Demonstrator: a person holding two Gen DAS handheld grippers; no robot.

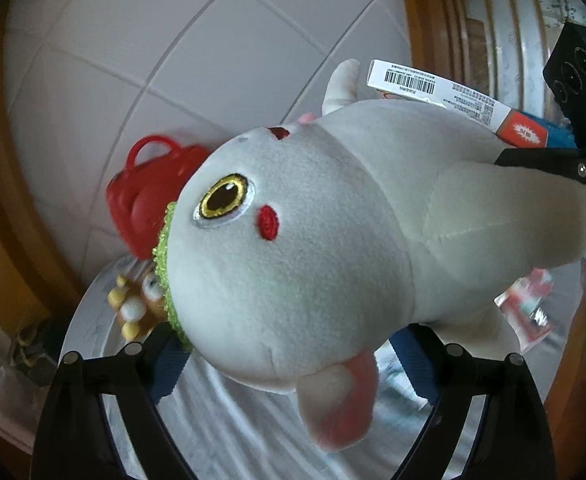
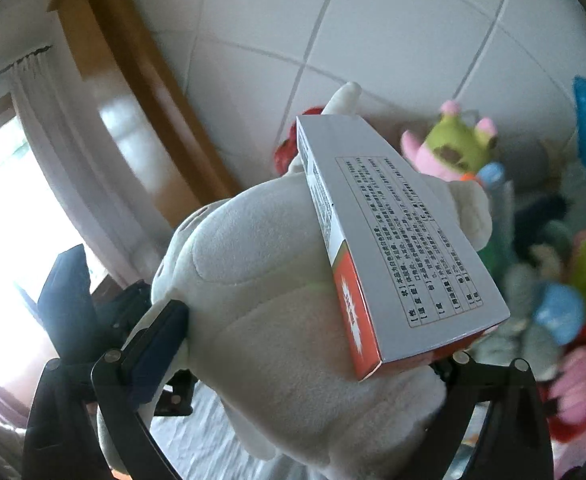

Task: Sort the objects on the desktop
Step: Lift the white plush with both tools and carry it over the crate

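The biggest thing here is the white plush toy (image 1: 293, 248). It has a yellow eye and a red dot on its cheek. It hangs in the air between both grippers. The left gripper (image 1: 289, 364) has its two fingers spread wide around the toy's head, one on each side, and they seem to squeeze it. The right gripper (image 2: 309, 344) holds the toy's body the same way, with its fingers wide apart and pressed on the soft sides.

Next in size is the medicine box (image 2: 389, 256), white with an orange end. It lies on top of the toy, right in front of the right gripper. I cannot tell if the right gripper's far finger pinches the box too or if it only rests there.

Past the right gripper and off to its right is a pile of soft toys (image 2: 553, 280). A pink and green plush (image 2: 453, 152) sits at the back of it. Past the left gripper is a red plastic basket (image 1: 149, 196), and below that a small brown toy (image 1: 137, 304).

I think the step now is carrying the white plush toy to its place. The next move should be slow and level, or the box may slide off.
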